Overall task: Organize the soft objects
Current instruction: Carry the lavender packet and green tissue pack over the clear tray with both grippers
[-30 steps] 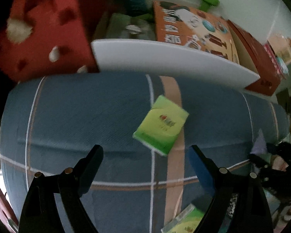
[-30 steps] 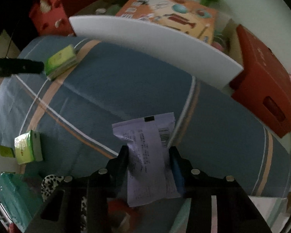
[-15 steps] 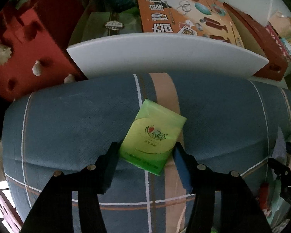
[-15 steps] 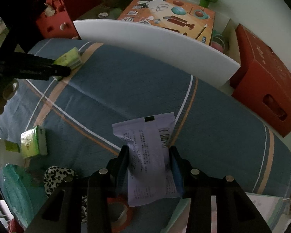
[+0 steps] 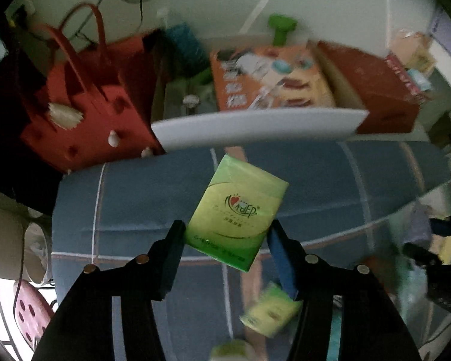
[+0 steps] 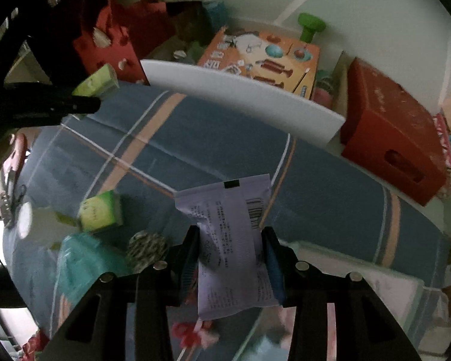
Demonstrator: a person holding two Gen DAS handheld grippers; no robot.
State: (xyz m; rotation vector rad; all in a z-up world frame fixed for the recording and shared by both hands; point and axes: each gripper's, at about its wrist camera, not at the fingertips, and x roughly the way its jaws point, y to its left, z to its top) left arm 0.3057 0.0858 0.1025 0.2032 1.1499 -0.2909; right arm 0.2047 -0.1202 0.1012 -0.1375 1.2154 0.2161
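A green tissue pack [image 5: 236,210] is pinched at its lower edge between the left tongs [image 5: 227,236] and is held clear above the blue plaid bed cover [image 5: 360,186], in front of the white board [image 5: 255,124] that borders the bed. A pale lilac wipes packet [image 6: 231,240] is gripped across its middle by the right tongs [image 6: 230,248], also off the cover and nearer than the white board. A second green tissue pack [image 6: 100,210] lies on the cover, well to the left of the lilac packet. The step in hand is judged to be the carrying of both soft packs to a common spot. Only a narrow strip of the green pack is caught, so it should be kept level and moved without jerks, and the squeeze should be held steady until the pack is set down on the cover.
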